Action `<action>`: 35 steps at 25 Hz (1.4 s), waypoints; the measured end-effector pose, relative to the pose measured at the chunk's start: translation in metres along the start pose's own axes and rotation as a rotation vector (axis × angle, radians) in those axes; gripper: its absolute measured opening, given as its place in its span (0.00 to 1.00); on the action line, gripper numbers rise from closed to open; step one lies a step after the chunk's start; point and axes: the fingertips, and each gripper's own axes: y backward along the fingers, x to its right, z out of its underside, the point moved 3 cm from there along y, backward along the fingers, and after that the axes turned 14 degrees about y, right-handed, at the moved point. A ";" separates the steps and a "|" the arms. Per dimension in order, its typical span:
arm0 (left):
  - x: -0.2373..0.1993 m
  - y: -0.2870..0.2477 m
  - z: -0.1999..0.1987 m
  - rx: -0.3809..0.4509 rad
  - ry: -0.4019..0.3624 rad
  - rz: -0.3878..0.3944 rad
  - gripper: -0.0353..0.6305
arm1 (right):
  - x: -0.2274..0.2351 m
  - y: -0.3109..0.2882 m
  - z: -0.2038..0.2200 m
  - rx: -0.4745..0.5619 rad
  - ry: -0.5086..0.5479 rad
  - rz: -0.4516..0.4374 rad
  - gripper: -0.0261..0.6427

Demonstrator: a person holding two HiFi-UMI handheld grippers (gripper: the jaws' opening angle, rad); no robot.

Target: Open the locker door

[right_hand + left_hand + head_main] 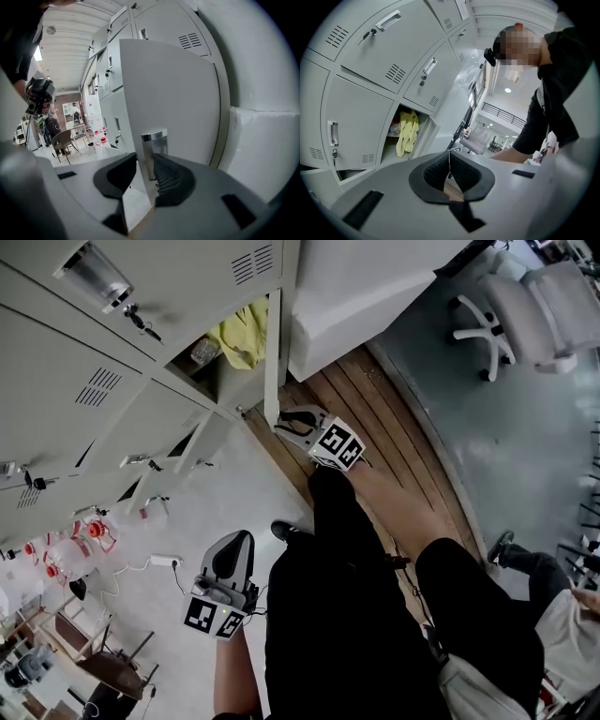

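Locker door (164, 93) – pale grey, swung open – edge w/ chrome handle (153, 139) clamped in right tool (146, 165); left tool (449, 160) closed, empty.

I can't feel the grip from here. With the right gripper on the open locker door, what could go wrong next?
The right gripper pinches only the thin edge of the locker door by its chrome handle, so a sideways pull could slip it off. The door stands wide open, close to the white block beside it, so more swing may bang it.
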 end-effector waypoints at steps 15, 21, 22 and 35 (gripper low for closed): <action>0.023 -0.041 -0.003 -0.062 -0.027 0.095 0.08 | 0.019 0.062 0.030 -0.048 -0.057 0.099 0.22; 0.033 -0.060 -0.001 -0.086 -0.034 0.122 0.08 | 0.032 0.088 0.042 -0.058 -0.074 0.139 0.19; 0.035 -0.064 -0.001 -0.090 -0.035 0.126 0.08 | 0.034 0.091 0.044 -0.059 -0.077 0.146 0.18; 0.050 -0.108 -0.002 -0.127 -0.049 0.179 0.08 | 0.076 0.136 0.068 -0.076 -0.142 0.259 0.12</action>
